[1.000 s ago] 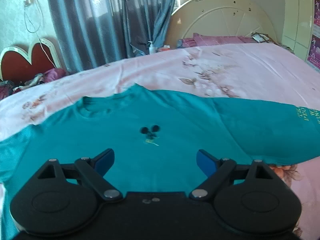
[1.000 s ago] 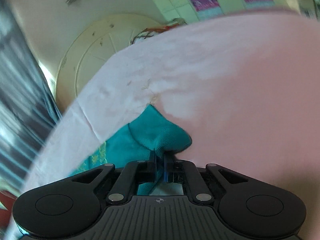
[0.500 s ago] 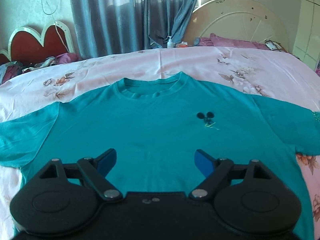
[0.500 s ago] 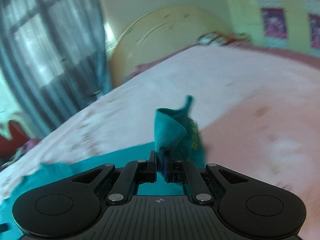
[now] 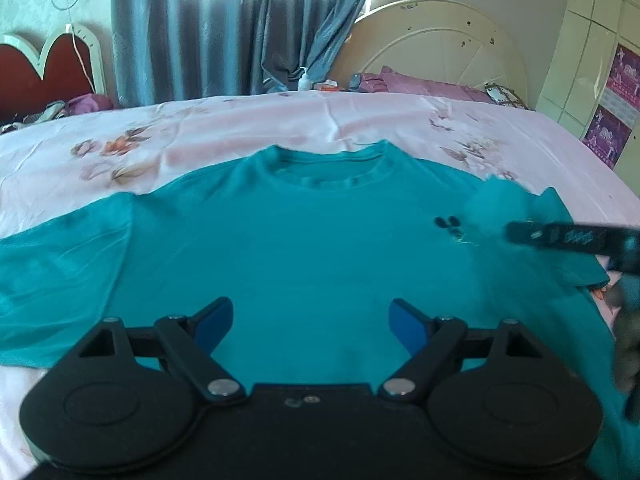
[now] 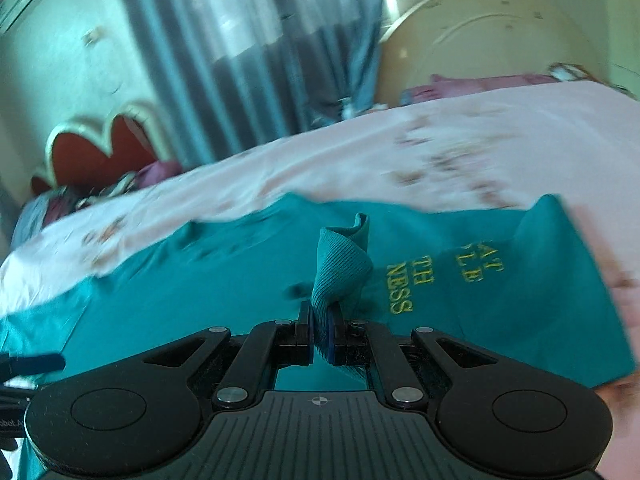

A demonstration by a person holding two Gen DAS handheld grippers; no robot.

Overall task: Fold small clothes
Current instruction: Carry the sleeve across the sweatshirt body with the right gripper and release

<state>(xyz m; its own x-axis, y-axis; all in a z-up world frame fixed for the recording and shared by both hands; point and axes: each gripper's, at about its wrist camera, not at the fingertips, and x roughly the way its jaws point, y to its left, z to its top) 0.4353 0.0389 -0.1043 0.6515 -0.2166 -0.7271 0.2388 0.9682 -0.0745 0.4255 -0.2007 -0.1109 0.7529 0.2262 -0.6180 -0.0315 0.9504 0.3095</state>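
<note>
Two wrist views of one teal T-shirt (image 5: 300,240) on a bed.

Left wrist view: looks down past the left gripper (image 5: 310,308), spread wide with nothing between its blue pads, above the shirt's lower chest. Finds the T-shirt face up on the pink floral bed sheet (image 5: 280,120), collar toward the far side and one sleeve flat at the left. Catches a small dark mouse-head mark (image 5: 446,222) on the chest. Picks up the right gripper (image 5: 512,232) as a blurred dark bar coming in from the right edge, with the other sleeve (image 5: 496,208) bunched and smeared at its tip. Takes in grey-blue curtains (image 5: 200,28) and a round cream headboard (image 5: 440,40) behind.

Right wrist view: shows the right gripper (image 6: 320,336) pressed together, pinching a raised fold of the ribbed teal sleeve (image 6: 340,264) above the shirt body. Reads yellow lettering (image 6: 404,288) on the cloth just right of that fold. Blurs the bed sheet (image 6: 360,152) beyond. Clips a blue fingertip of the left gripper (image 6: 32,362) at the left edge.
</note>
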